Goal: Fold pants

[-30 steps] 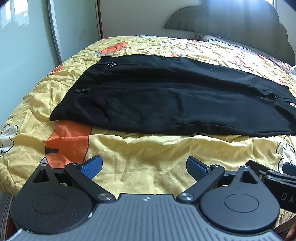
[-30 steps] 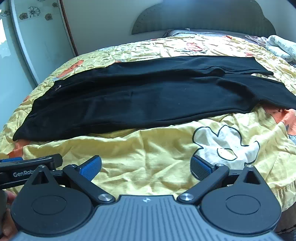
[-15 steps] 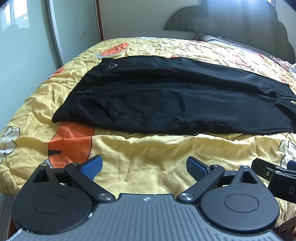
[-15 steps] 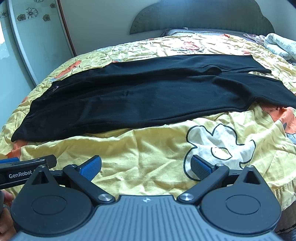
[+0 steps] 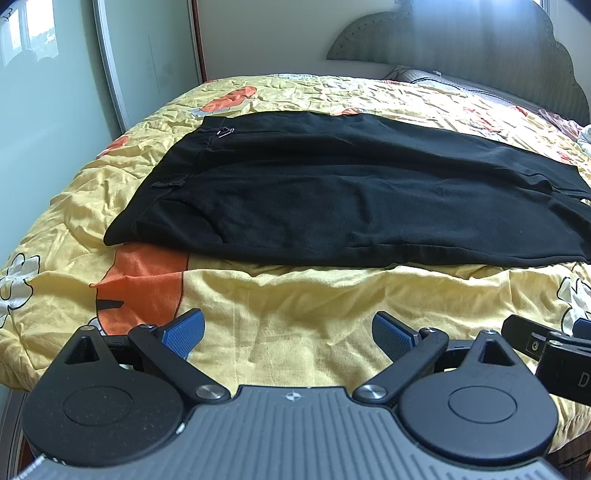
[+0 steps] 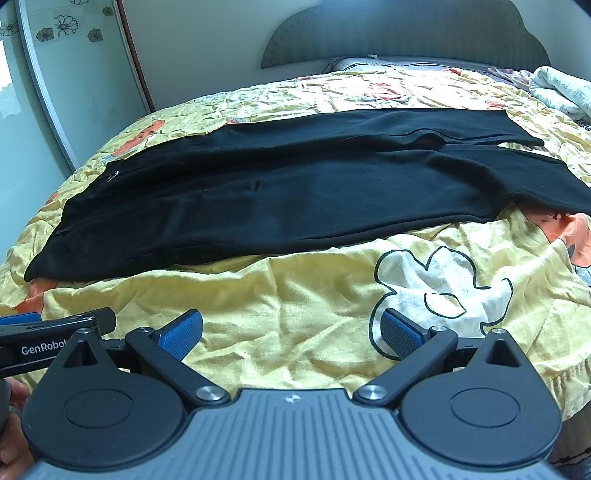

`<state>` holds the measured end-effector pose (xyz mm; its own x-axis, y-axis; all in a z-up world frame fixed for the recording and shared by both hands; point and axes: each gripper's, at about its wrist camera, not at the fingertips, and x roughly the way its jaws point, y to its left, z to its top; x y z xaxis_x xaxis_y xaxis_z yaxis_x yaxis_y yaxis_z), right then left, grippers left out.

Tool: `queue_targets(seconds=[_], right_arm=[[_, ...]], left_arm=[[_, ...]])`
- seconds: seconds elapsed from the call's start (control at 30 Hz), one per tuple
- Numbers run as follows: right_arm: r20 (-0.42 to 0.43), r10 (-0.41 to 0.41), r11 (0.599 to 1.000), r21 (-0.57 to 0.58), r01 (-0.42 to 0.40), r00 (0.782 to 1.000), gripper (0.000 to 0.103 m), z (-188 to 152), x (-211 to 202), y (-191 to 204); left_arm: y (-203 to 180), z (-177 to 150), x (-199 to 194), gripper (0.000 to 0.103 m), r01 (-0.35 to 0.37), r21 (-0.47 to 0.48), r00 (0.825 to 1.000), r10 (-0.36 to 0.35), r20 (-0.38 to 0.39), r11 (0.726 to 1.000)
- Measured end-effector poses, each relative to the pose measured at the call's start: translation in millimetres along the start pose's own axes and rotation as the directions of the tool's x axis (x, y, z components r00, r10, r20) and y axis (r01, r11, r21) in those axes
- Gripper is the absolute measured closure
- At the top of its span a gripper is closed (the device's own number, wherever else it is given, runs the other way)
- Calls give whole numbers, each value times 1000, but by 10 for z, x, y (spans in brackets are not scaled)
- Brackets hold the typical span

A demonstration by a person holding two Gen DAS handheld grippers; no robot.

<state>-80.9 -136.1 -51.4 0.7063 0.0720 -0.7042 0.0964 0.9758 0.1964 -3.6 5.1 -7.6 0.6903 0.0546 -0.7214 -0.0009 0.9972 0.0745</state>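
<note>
1. the black pants (image 5: 351, 199) lie flat across the bed (image 5: 295, 314), already doubled leg over leg, waistband toward the wardrobe door (image 5: 147, 66) and hems toward the headboard (image 6: 399, 33) side. they rest on a yellow cartoon-print quilt (image 6: 295, 306).
2. left gripper (image 5: 288, 332): fingers (image 5: 184, 330) spread wide, holding nothing, hovering over the quilt near the bed edge, well short of the pants.
3. right gripper (image 6: 291, 334): fingers (image 6: 400, 338) likewise spread wide and empty, also short of the pants.
4. risk: the quilt is loose and wrinkled. a low pinch at the near edge of the pants is likely to catch quilt along with trouser cloth, dragging the bedding into the fold.
5. risk: the pants are two layers. a shallow grasp may take only the top leg, so the layers would slide apart and the fold come out skewed.
6. risk: the hems are not aligned; in the right wrist view one leg end sits further out than the other. folding end to end without squaring them would leave an uneven stack.
7. risk: the two grippers sit close side by side; each shows in the other's view. crossing paths could make them collide.
8. count: one pair of pants, two grippers, one quilt, one headboard, one pillow (image 6: 373, 64), one crumpled pale blanket (image 6: 561, 90) at the far right.
</note>
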Motion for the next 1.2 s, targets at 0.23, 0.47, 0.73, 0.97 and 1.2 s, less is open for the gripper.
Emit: queue_targets(seconds=[0.23, 0.47, 0.73, 0.97, 1.2], right_arm=[[0, 3, 1000, 1, -3, 1000, 0, -1, 2, 0], [-1, 7, 1000, 0, -7, 1000, 0, -5, 6, 0], [-1, 11, 1000, -3, -11, 1000, 0, -11, 6, 0], [-2, 13, 1000, -2, -13, 1000, 0, -10, 1, 3], [-1, 14, 1000, -1, -14, 1000, 0, -9, 2, 1]], left_arm=[[0, -2, 1, 5, 0, 1, 1000, 0, 0, 1000], [4, 2, 0, 5, 1, 1, 1000, -1, -1, 1000], [2, -2, 1, 5, 1, 2, 1000, -1, -2, 1000], [-1, -4, 0, 5, 1, 2, 1000, -1, -1, 1000], [-1, -4, 2, 5, 0, 4, 1000, 0, -1, 1000]])
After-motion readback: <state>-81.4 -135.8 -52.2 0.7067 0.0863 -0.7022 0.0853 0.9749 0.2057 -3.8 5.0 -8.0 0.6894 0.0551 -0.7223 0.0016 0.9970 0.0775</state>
